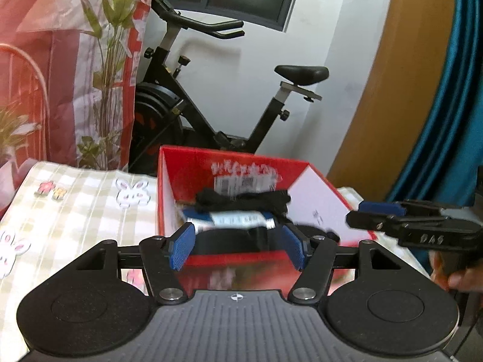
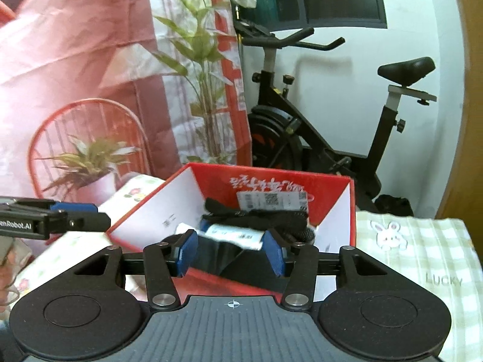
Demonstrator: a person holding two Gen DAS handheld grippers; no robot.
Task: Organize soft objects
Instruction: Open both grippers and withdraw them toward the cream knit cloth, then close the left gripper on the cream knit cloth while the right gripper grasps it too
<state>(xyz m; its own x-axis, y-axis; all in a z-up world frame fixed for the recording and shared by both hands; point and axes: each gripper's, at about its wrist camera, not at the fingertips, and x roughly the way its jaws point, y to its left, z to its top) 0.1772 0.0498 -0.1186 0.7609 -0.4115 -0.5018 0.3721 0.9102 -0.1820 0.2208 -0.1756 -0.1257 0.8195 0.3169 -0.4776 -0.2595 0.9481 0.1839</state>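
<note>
A red cardboard box [image 1: 223,163] with white inner walls stands on the checked cloth; it also shows in the right wrist view [image 2: 338,211]. Inside lie a black knitted piece [image 1: 241,200], a blue and white soft roll [image 1: 232,220] and a flat black item [image 1: 223,241]. The same pile shows in the right wrist view: black knit [image 2: 256,217], white roll [image 2: 232,235]. My left gripper [image 1: 238,247] is open and empty over the box's near edge. My right gripper [image 2: 231,252] is open and empty, also at the box's near edge. Each gripper shows side-on in the other's view.
A cloth with a rabbit print [image 1: 75,205] covers the table [image 2: 422,241]. A black exercise bike [image 1: 211,105] stands behind against the white wall. A red printed backdrop with plants [image 2: 90,90] hangs to the left. A wooden door [image 1: 401,90] is on the right.
</note>
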